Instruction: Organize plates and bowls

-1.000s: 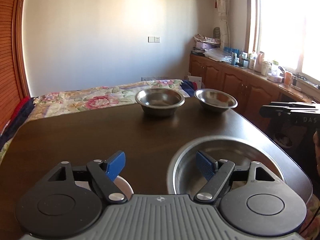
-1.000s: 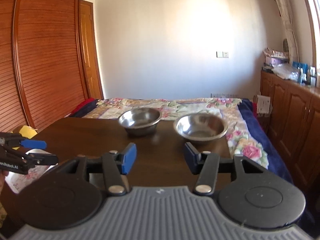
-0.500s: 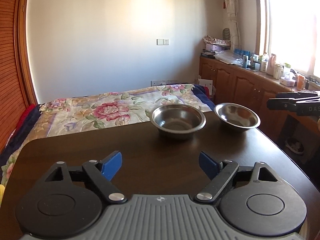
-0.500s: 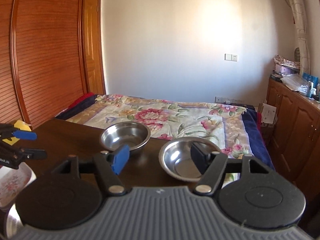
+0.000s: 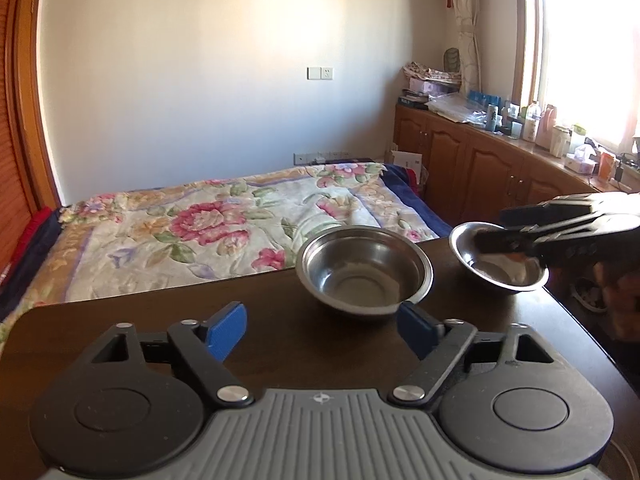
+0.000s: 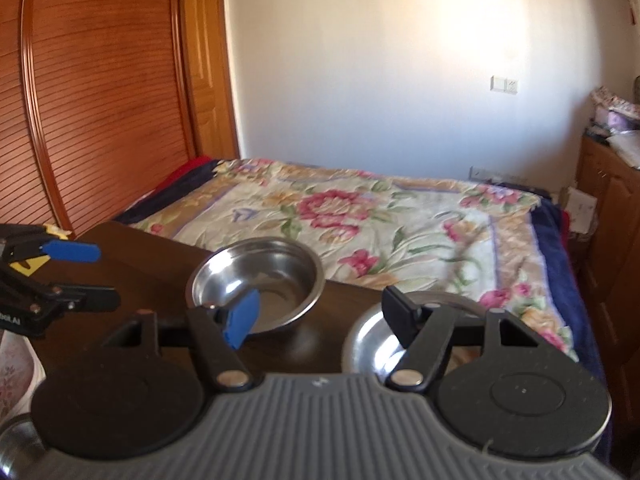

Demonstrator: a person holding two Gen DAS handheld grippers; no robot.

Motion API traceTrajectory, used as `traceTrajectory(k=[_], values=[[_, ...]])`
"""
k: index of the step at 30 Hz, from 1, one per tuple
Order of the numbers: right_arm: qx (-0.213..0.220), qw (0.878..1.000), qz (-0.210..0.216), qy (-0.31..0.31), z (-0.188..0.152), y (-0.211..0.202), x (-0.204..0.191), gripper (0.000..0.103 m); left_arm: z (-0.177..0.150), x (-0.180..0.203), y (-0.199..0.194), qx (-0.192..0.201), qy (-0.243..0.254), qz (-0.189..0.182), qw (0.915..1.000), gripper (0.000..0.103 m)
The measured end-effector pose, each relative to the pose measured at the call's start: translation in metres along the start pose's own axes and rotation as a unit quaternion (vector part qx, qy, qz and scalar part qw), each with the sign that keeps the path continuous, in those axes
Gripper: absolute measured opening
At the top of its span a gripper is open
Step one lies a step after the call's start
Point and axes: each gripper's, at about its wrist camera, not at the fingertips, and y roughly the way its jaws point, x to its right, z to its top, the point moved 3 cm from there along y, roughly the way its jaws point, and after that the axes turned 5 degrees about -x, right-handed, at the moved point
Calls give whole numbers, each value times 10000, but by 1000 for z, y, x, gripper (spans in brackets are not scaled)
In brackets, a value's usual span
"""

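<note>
Bowls (image 5: 365,270) (image 5: 498,258) near table (image 5: 280,320) far edge; both grippers (image 5: 322,326) (image 6: 320,316) spread wide, empty.

In the right wrist view, the near half of the right steel bowl (image 6: 362,334) is hidden behind the right hand-held gripper (image 6: 320,314). At the lower-left corner, left of that bowl, a flowered plate (image 6: 12,364) and a steel rim (image 6: 14,446) are cut off by the edge. In the left wrist view, the person's hand (image 5: 618,292), right of the bowl, is blurred and dark.
</note>
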Motion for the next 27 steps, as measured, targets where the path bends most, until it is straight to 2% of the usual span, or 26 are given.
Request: traceTrajectory(k=[2,4,10,20,27], values=[[-109,9999,39,30,1,13,0,66,4,1,11,-41,-6,-30,10000,73],[-220,9997,82,59,1,25,-2,60,7,3,21,-102,-34,-83,9999,69],[-408,9991,93,116,4,47,-5,53,13,4,49,-252,-78,-128,9996,62],[-572,9980,170,186,10,60,-8,49,17,-5,78,-529,-338,-226,9978,50],[-759,9963,290,293,9,67,-10,35,14,-6,85,-660,-430,-305,9964,40]])
